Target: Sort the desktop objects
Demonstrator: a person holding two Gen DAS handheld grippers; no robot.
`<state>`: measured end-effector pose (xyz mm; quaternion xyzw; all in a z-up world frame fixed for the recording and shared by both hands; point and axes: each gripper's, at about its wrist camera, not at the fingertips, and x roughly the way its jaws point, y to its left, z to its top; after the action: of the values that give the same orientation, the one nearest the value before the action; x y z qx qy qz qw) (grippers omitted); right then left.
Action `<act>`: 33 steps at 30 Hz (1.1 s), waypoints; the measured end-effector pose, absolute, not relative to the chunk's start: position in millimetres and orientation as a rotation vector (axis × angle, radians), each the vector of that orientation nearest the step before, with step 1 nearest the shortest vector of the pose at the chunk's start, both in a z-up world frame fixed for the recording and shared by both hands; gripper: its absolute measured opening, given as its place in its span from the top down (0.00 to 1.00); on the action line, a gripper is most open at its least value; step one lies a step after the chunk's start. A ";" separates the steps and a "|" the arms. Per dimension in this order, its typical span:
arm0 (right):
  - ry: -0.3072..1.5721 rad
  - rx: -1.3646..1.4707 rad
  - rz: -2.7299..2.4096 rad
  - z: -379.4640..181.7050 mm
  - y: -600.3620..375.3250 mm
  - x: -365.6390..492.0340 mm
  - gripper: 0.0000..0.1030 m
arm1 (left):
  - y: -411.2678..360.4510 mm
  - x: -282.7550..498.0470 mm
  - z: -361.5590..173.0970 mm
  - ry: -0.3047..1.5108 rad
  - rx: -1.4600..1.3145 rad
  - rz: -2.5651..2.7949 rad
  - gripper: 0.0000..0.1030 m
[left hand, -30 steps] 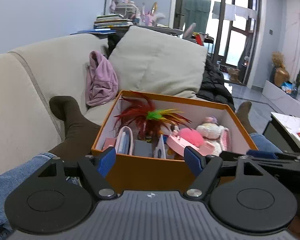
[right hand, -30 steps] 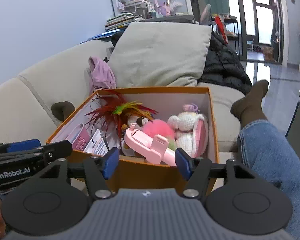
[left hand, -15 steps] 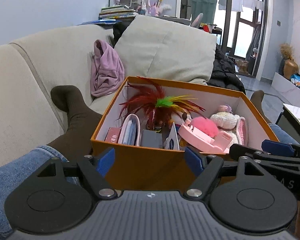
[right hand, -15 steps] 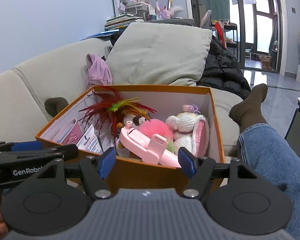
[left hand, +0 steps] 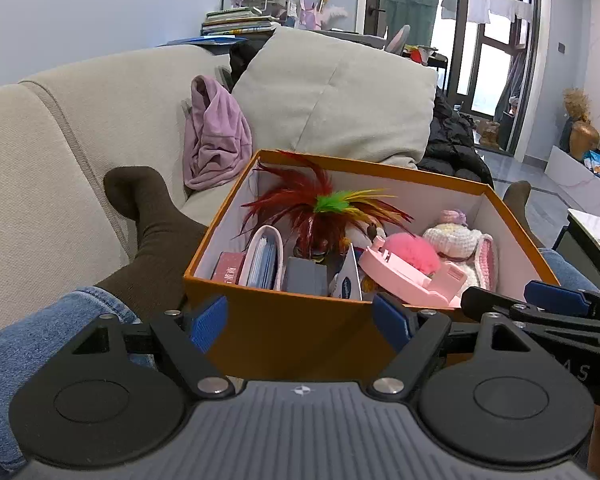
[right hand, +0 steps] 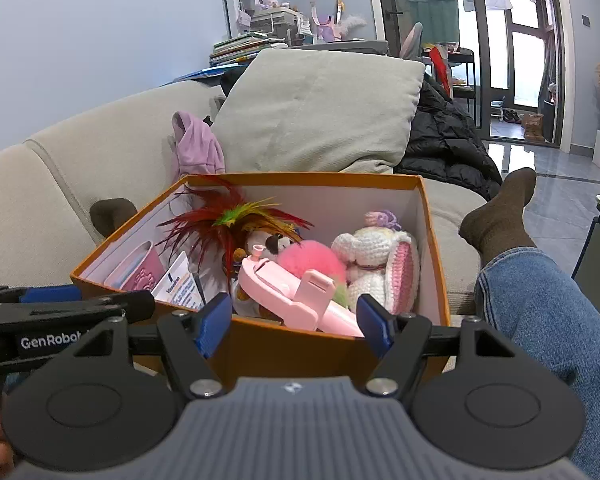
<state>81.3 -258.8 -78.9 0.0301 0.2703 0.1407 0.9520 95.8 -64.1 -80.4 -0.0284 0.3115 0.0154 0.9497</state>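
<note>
Beige sofa [left hand: 80,128], 1 orange box [left hand: 284,332] (toys inside), left hand-held gripper [left hand: 300,318] & right hand-held gripper [right hand: 296,322] spread, empty

Both the left gripper [left hand: 300,318] and right gripper [right hand: 295,322] angle downward, fingers spread, holding nothing.

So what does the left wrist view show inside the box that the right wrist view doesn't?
Only the left wrist view shows the grey block and the dark red booklet near the front wall. Only the right wrist view shows the small plush toy's face behind the pink plastic piece. Both show the orange box, feather toy, pink pompom and crocheted bunny.
</note>
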 end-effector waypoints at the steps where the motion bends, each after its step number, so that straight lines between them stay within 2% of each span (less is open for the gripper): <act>1: 0.549 0.061 0.287 -78.9 -258.8 81.0 0.31 | -63.9 96.0 -80.3 0.636 -0.061 0.032 0.09; 33: 0.549 0.055 0.295 -79.2 -259.5 81.0 0.30 | -62.1 98.2 -80.9 0.644 -0.065 0.024 0.09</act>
<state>81.0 -259.5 -79.2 0.0270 0.2699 0.1451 0.9515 98.2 -62.1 -80.9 -0.0320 0.3163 0.0117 0.9481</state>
